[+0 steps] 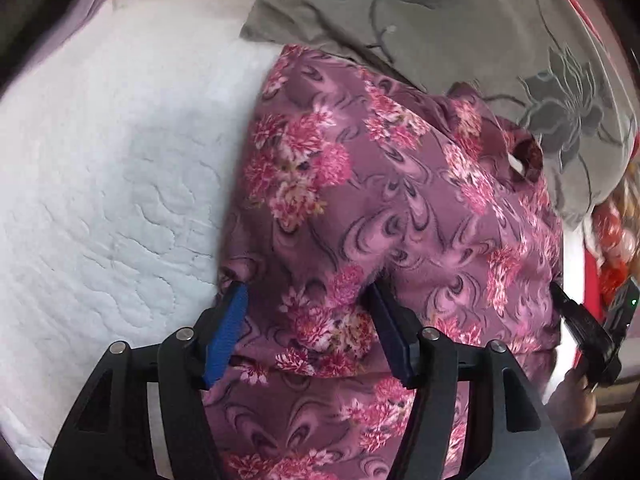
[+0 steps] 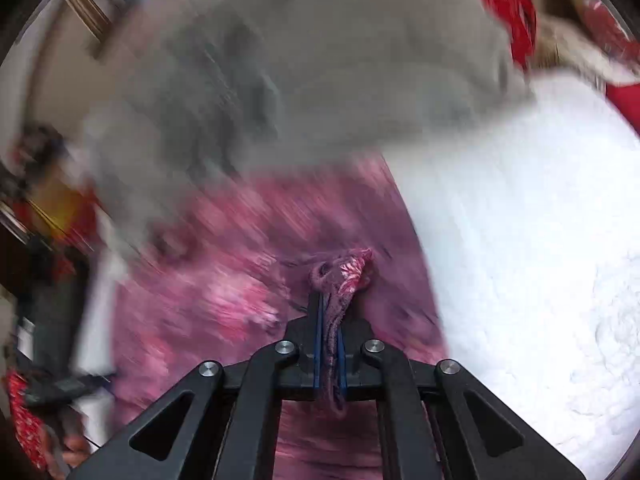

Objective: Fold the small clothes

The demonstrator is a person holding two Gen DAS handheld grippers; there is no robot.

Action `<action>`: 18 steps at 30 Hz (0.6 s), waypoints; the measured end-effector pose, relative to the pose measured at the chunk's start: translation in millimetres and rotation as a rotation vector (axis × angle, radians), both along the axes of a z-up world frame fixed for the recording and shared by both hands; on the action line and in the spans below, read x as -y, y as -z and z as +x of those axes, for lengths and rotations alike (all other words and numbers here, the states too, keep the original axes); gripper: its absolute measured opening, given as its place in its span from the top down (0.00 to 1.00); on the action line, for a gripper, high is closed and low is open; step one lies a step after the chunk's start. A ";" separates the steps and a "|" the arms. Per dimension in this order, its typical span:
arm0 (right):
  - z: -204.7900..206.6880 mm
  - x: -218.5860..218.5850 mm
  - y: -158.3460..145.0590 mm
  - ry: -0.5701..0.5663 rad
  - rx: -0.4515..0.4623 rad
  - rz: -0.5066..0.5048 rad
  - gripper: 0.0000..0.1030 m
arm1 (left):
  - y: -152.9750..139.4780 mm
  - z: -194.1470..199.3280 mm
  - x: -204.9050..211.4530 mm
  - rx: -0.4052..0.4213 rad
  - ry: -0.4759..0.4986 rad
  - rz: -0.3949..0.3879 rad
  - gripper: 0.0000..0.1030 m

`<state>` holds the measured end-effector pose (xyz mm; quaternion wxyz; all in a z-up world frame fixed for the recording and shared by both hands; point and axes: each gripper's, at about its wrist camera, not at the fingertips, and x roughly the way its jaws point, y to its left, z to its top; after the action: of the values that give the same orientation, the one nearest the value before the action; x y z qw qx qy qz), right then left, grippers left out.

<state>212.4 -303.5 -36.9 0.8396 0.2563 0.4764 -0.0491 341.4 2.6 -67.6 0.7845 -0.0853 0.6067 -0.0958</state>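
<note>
A purple garment with pink flowers (image 1: 360,200) lies crumpled on the white quilted bedding (image 1: 100,180). My left gripper (image 1: 306,288) points down at the garment's near edge. Its jaws stand wide apart, with a hump of the cloth between the blue pads (image 1: 226,332), which do not press on it. At the garment's right edge I see my right gripper (image 1: 580,320), held by a hand (image 1: 576,396). In the blurred right wrist view, that right gripper (image 2: 332,304) is shut on a bunched fold of the purple garment (image 2: 344,272), which sticks out past its fingertips.
A grey blanket with a dark flower print (image 1: 480,40) lies behind the garment and overlaps its far edge. Red patterned fabric (image 2: 508,0) sits at the far corner of the bed. White bedding (image 2: 540,240) stretches to the right in the right wrist view.
</note>
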 end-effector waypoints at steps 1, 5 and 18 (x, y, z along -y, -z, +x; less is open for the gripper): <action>-1.0 0.1 -0.3 -0.012 0.010 0.001 0.95 | -3.3 -1.7 0.6 -0.005 0.014 0.009 0.40; -18.0 -3.1 -35.6 -0.059 0.060 -0.069 0.86 | -19.2 -24.1 -6.5 -0.013 0.051 -0.034 0.40; -87.4 -27.2 -13.4 -0.212 -0.157 -0.068 0.85 | -7.8 -112.7 10.9 -0.050 0.182 0.049 0.36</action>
<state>125.0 -276.4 -23.6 0.8085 0.1711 0.5630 0.0039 228.6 -8.3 -59.8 0.7589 -0.0133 0.6336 -0.1497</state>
